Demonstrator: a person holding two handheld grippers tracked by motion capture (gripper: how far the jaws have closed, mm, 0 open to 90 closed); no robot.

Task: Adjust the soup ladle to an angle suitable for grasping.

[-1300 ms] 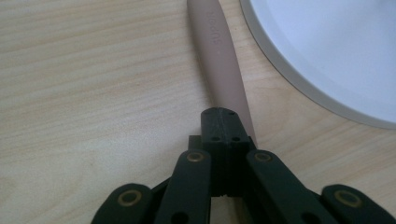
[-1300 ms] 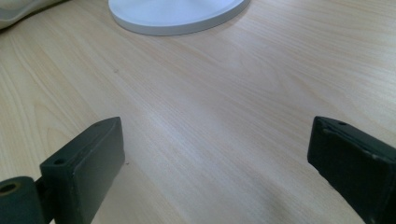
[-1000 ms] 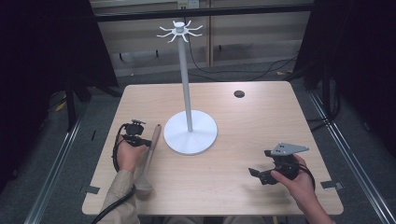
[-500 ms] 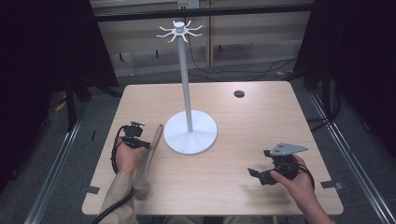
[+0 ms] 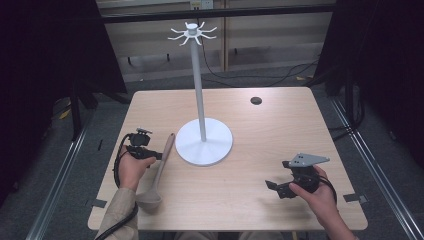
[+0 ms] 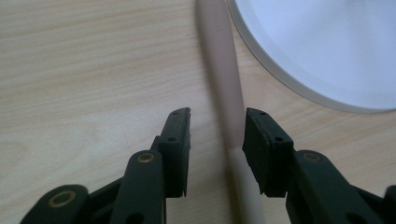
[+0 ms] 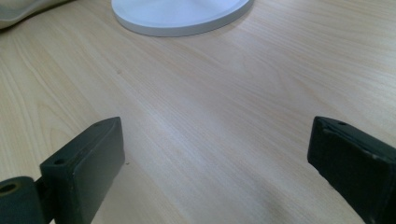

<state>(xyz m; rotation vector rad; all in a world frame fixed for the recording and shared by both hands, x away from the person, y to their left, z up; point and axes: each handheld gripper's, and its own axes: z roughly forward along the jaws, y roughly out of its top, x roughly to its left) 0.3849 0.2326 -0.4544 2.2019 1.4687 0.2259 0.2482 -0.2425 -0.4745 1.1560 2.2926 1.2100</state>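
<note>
Ladle (image 5: 156, 170) is lying flat on the desk (image 5: 260, 130), handle just beside the white stand's base (image 5: 204, 142). I'm holding my left hand-held gripper (image 6: 215, 135) over the handle, jaws just been opening, apart now and straddling it without pinching. Right hand-held gripper (image 5: 280, 189) is idling wide apart. Next, I reckon: closing squarely on the handle, then lifting toward the hooks (image 5: 192, 35).
</note>
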